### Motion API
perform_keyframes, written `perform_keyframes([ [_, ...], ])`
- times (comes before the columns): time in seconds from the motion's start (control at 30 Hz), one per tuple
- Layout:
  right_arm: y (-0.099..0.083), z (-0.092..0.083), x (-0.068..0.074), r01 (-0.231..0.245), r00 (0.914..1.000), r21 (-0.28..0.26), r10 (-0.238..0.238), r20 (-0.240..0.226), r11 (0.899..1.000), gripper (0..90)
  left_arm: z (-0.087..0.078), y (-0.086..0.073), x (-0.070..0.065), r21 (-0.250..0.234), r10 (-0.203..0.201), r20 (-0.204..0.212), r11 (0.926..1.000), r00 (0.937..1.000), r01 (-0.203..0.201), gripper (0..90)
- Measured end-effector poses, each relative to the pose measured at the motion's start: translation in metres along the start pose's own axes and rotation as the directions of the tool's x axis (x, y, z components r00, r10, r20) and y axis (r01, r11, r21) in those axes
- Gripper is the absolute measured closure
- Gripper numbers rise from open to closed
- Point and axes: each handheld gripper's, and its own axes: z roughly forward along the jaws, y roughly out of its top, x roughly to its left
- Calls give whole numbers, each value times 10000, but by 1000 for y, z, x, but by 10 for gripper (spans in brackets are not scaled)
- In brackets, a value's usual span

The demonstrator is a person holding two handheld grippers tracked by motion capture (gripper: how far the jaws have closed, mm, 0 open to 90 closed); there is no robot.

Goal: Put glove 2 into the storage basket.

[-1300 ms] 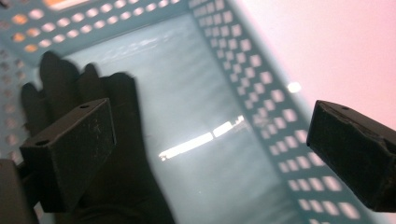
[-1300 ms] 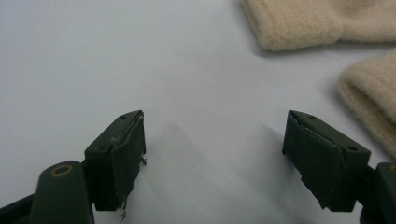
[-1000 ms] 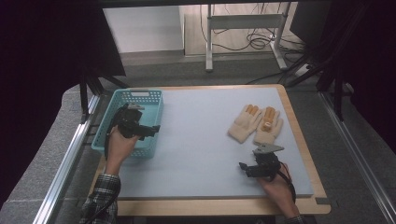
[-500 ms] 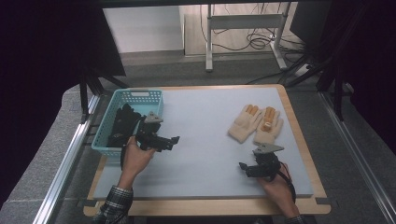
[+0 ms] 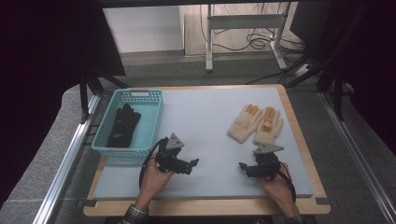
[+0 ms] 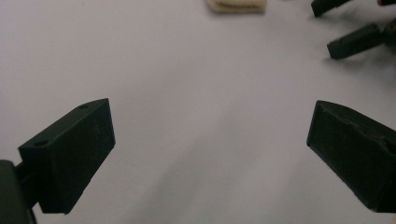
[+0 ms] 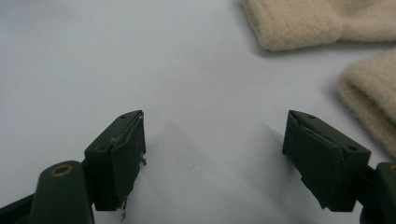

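Note:
A black glove [image 5: 122,125] lies in the teal basket [image 5: 155,119] at the table's left. Two cream gloves with orange palms [image 5: 257,124] lie side by side at the right. My left gripper [image 5: 192,165] is open and empty over the white mat, just right of the basket's near corner, jaws wide apart [image 6: 205,154]. My right gripper [image 5: 243,167] is open and empty near the front right, below the cream gloves; their cuffs [image 7: 322,23] lie just beyond its jaws [image 7: 212,149]. The right gripper's fingertips [image 6: 355,39] appear far off in the left gripper view.
The white mat [image 5: 205,116] covers a wooden-edged table [image 5: 299,126]. Metal rails [image 5: 65,168] run along both sides. A desk frame with cables [image 5: 243,28] stands on the floor beyond the table.
My left gripper has come out of the basket, leaving the black glove there, and moved right and nearer over the mat. The right gripper has stayed put.

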Motion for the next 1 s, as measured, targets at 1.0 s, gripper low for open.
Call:
perform_keyframes([
  [1.0,1,-1,-5,-598,9982,-88,598,-27,9982,224,31,-40,-3,1200,-249,-410,9923,9988,296,13],
])
